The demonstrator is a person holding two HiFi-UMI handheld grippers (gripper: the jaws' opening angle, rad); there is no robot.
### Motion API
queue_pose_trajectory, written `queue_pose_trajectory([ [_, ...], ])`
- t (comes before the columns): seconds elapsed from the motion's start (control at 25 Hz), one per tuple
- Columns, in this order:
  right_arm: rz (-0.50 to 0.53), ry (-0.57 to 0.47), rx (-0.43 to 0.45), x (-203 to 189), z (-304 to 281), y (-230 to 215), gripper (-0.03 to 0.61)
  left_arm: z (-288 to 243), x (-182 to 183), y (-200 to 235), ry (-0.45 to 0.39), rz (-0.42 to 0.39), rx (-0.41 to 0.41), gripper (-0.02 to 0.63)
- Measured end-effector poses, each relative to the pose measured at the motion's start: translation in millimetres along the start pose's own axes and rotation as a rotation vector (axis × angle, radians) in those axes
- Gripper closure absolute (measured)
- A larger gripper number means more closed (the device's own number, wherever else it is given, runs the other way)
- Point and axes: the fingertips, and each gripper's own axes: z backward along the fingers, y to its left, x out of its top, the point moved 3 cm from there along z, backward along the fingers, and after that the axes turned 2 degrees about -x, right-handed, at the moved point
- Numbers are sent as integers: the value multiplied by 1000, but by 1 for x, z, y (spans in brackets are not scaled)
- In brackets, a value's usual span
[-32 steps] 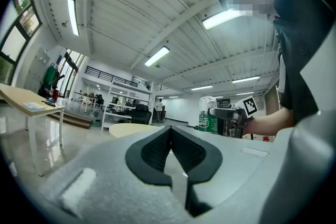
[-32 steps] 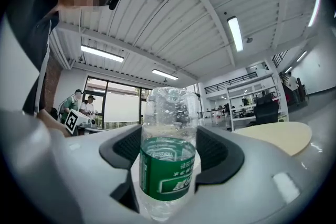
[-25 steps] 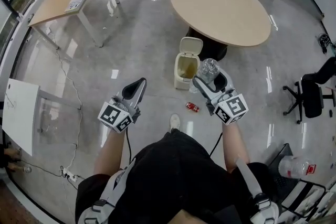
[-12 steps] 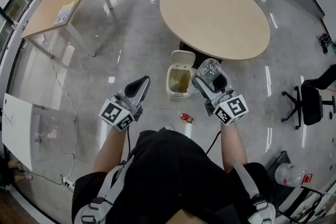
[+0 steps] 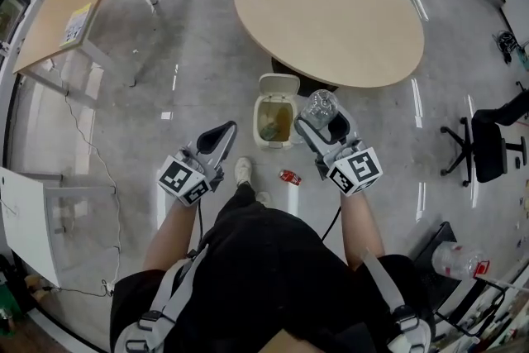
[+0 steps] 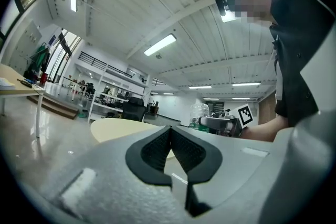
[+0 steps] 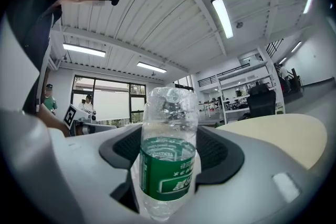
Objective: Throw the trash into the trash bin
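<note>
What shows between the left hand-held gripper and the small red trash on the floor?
In the head view, the person's white shoe stands between the left hand-held gripper and the red trash; the rest of that stretch is bare floor.

**Surroundings, off-task**

Glossy grey floor (image 5: 190, 29). Round beige-topped desk (image 5: 331, 8) at centre top. Rectangular light-wood desk (image 5: 62, 16) upper left; thin dark cable (image 5: 78, 124) trails below it. Black wheeled office chair (image 5: 488, 149) far right. White flat panel (image 5: 21, 227) at left edge.
</note>
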Motion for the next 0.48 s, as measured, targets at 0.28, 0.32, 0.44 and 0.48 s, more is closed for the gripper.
queue_pose_trajectory([
  [0.28, -16, 28, -94, -18, -35, -27, 261, -21, -4, 47, 37, -49, -16, 612],
  [0.32, -23, 32, -109, -22, -41, -31, 261, -25, -6, 55, 45, -55, -14, 612],
  [0.44, -29, 61, -145, -38, -57, -42, 261, -37, -15, 75, 76, -49, -28, 612],
  [0.48, -23, 78, -156, -45, -62, -45, 261, -41, -18, 81, 87, -48, -33, 612],
])
